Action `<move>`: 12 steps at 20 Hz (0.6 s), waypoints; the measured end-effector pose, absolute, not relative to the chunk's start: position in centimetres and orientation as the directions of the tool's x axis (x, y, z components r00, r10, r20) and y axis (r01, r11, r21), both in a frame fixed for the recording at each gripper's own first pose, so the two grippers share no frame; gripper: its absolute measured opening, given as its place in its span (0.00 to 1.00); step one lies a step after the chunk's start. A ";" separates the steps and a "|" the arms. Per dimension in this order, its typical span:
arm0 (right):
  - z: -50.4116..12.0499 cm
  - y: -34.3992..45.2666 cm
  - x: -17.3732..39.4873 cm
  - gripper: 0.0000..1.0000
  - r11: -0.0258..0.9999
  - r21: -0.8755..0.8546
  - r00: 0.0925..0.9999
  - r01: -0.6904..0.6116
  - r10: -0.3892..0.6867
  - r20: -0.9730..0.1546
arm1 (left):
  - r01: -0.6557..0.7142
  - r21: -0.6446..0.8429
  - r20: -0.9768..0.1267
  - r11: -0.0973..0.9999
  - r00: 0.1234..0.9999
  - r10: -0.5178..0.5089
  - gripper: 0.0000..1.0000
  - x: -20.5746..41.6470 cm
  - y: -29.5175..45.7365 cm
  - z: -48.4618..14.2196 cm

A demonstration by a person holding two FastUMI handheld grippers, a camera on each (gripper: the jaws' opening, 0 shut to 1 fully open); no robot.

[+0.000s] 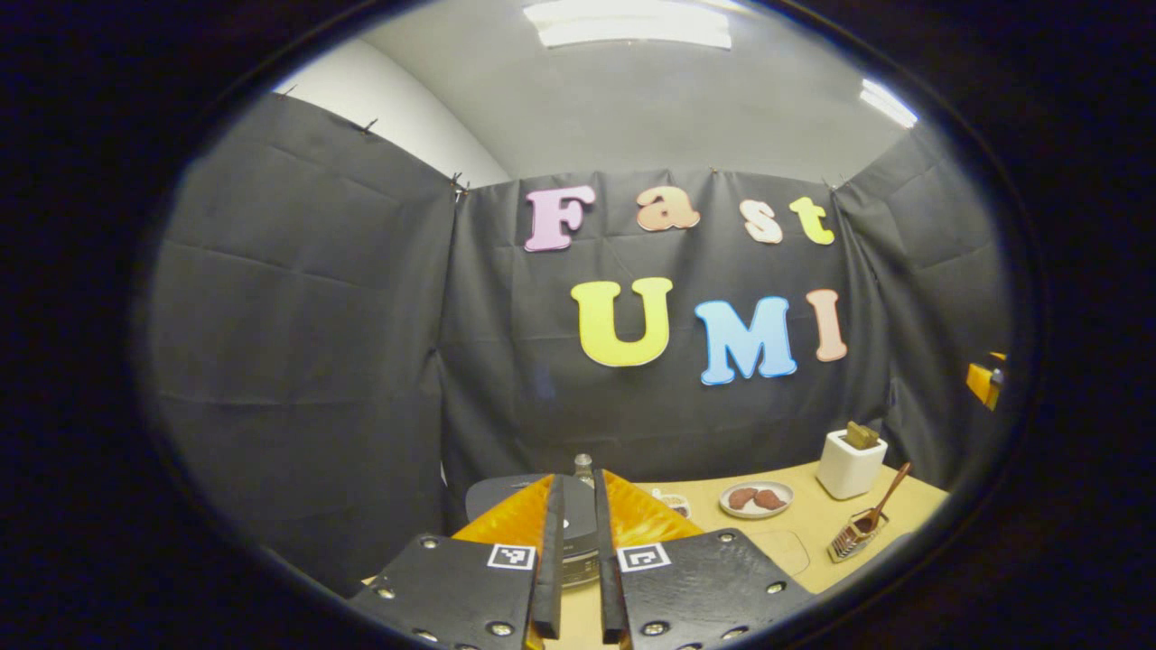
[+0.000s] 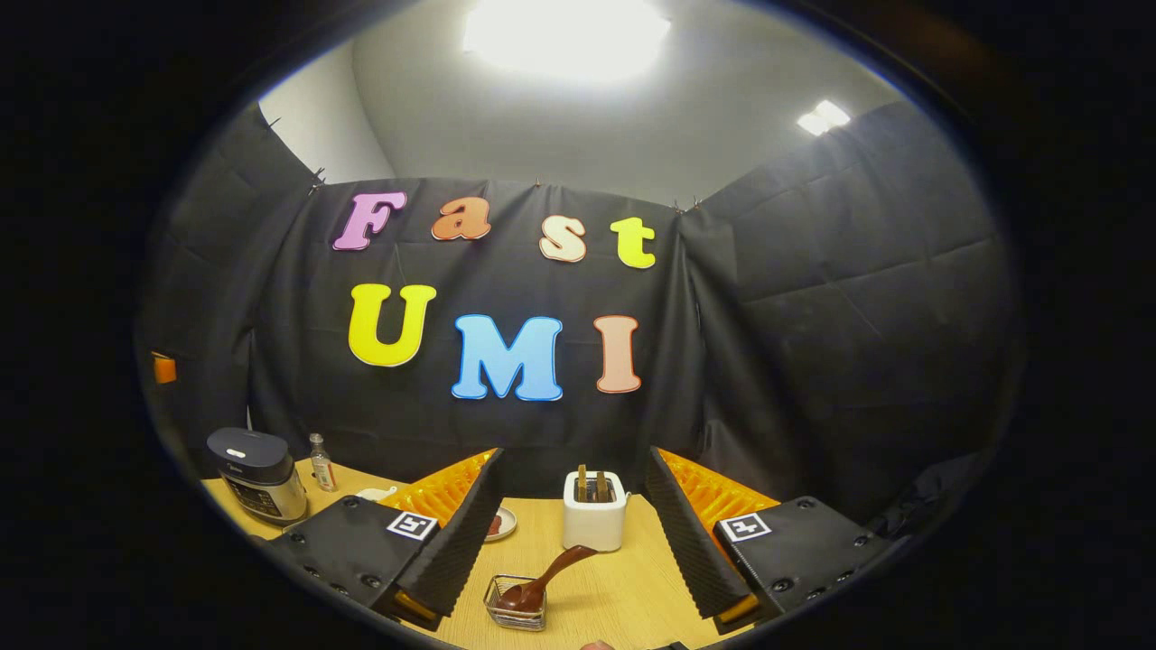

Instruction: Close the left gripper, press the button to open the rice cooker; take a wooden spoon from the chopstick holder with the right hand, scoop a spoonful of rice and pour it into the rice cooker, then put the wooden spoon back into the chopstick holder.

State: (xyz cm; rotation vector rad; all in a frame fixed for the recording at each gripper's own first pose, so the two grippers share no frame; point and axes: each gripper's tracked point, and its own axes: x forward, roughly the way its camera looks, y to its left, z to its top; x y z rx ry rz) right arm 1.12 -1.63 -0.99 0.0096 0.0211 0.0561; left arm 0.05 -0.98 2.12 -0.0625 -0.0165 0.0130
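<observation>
- Left gripper view: my left gripper [image 1: 578,506] has its fingers nearly together on nothing, and the rice cooker [image 1: 542,515] sits straight ahead just beyond the tips, lid down.
- Right gripper view: my right gripper [image 2: 573,506] gapes wide and empty; relative to the rice cooker [image 2: 256,474], the chopstick holder [image 2: 594,513] stands well off rightward, dead ahead between my fingers, handles upright.

rice cooker [image 2: 255,474] at table's [image 2: 623,587] left, chopstick holder [image 2: 595,522] behind wooden spoon [image 2: 542,585]

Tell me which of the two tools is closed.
The left tool: its fingers stand nearly together before the rice cooker. The right tool gapes wide.
</observation>
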 end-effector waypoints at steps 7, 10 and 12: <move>-2.2 -2.4 1.2 0.98 0.993 0.029 0.993 -0.116 0.117 -0.027 | -0.102 -0.027 0.021 0.994 0.994 0.103 0.01 -0.2 0.6 3.3; -2.8 -2.6 1.3 0.98 0.990 0.034 0.990 -0.136 0.137 -0.036 | -0.125 -0.033 0.005 0.992 0.992 0.126 0.00 0.6 1.6 3.1; -3.3 -2.7 1.4 0.98 0.990 0.033 0.990 -0.135 0.137 -0.044 | -0.120 -0.052 -0.014 0.991 0.993 0.120 0.01 1.7 2.2 2.8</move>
